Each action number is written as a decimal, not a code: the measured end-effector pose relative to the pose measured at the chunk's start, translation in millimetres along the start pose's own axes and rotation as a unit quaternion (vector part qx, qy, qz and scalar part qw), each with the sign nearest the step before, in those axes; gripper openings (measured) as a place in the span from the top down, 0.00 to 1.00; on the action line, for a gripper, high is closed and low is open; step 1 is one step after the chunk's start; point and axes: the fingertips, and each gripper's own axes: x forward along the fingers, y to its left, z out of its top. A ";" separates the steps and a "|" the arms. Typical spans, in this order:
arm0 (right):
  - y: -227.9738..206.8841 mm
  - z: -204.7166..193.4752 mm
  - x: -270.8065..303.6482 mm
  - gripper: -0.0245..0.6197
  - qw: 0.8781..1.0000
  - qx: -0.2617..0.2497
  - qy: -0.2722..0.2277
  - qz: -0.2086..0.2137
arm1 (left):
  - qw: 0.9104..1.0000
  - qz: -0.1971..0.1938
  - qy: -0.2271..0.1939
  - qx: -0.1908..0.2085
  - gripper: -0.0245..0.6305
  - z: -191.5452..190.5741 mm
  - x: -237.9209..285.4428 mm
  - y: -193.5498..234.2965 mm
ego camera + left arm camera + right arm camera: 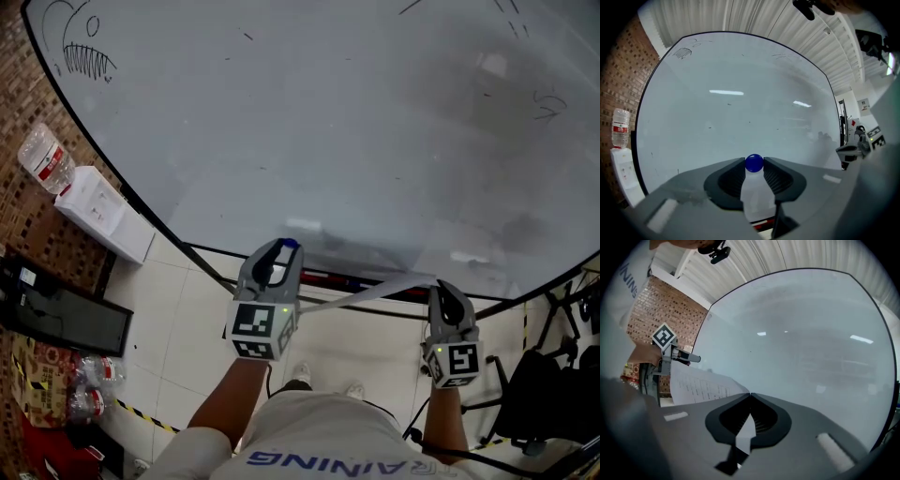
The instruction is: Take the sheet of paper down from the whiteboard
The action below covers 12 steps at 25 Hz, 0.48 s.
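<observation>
The whiteboard (pixel 328 122) fills the upper part of the head view. The sheet of paper (pixel 375 291) is off the board and shows edge-on as a pale strip between my two grippers. My right gripper (pixel 439 286) is shut on one corner of it. In the right gripper view the printed sheet (pixel 701 387) runs left from the shut jaws (pixel 750 393) toward the other gripper. My left gripper (pixel 284 246) holds a blue round magnet (pixel 290 244) at its tips, just off the board. The magnet (pixel 754 162) sits between the jaws in the left gripper view.
A water bottle (pixel 45 157) and a white box (pixel 98 211) stand by the brick wall at left, with a black device (pixel 56 314) below them. The board's lower rail (pixel 328 278) lies just past the grippers. A black chair (pixel 553 375) stands at right.
</observation>
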 end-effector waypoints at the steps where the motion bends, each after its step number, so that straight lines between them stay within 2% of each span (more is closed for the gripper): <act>1: -3.5 1.7 -2.8 0.95 1.000 0.001 -0.003 -0.002 | 1.000 -0.001 -0.001 0.001 0.76 0.0 -1.3 -1.6; 12: -44.1 21.1 -38.7 0.95 0.998 0.027 -0.043 -0.039 | 0.999 -0.034 -0.002 0.003 0.76 -2.7 -9.5 -34.6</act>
